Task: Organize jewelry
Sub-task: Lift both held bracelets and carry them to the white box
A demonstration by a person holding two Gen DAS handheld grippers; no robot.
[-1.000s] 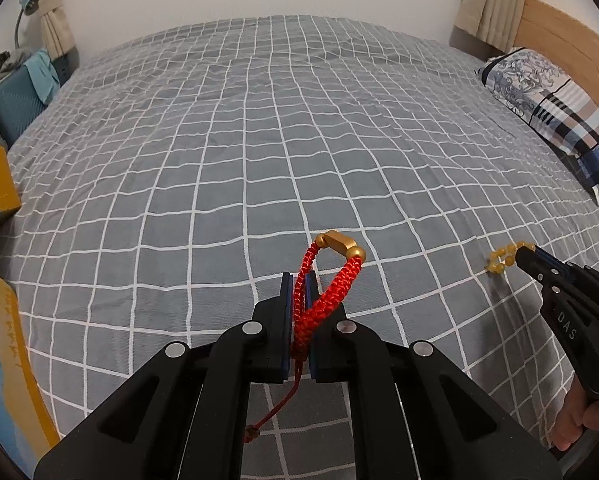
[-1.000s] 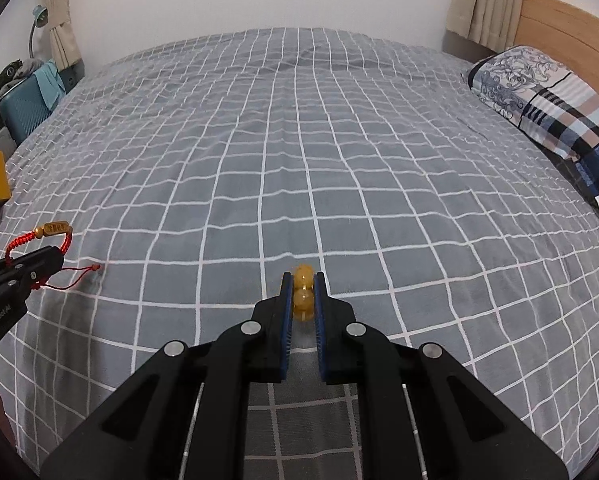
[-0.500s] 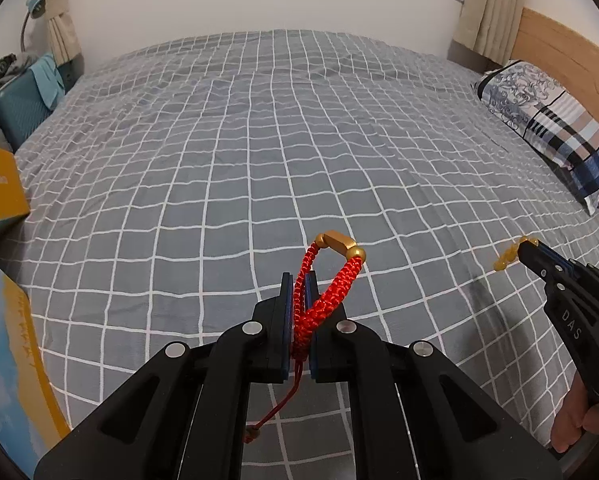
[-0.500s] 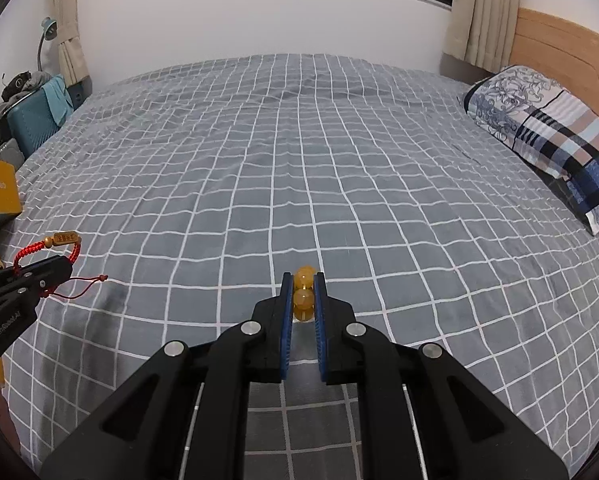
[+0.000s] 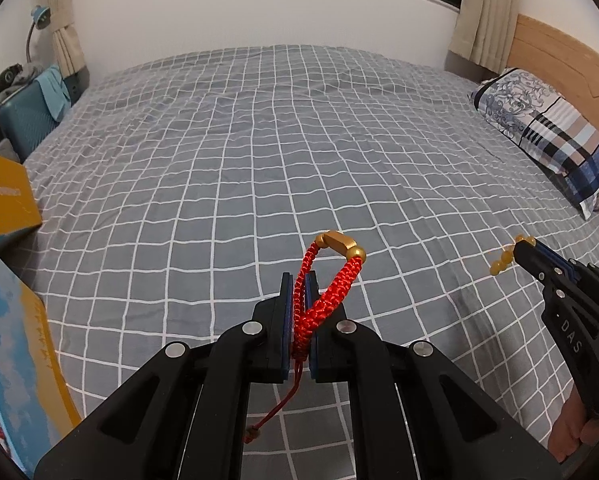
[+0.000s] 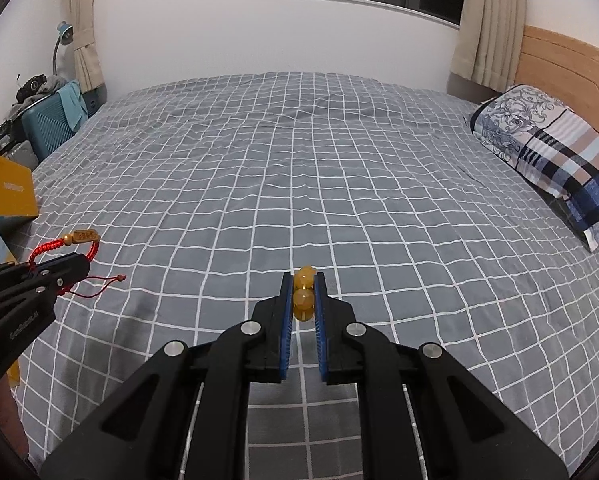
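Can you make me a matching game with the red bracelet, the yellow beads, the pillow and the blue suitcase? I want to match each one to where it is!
Things:
1. red bracelet
2. yellow beads
3. pillow
4. blue suitcase

Places:
A. beside the bed, on the left
B. pinched in the left gripper
C. by the wooden headboard
D. pinched in the right gripper

Pairs: 1-B, 2-D, 3-C, 4-A
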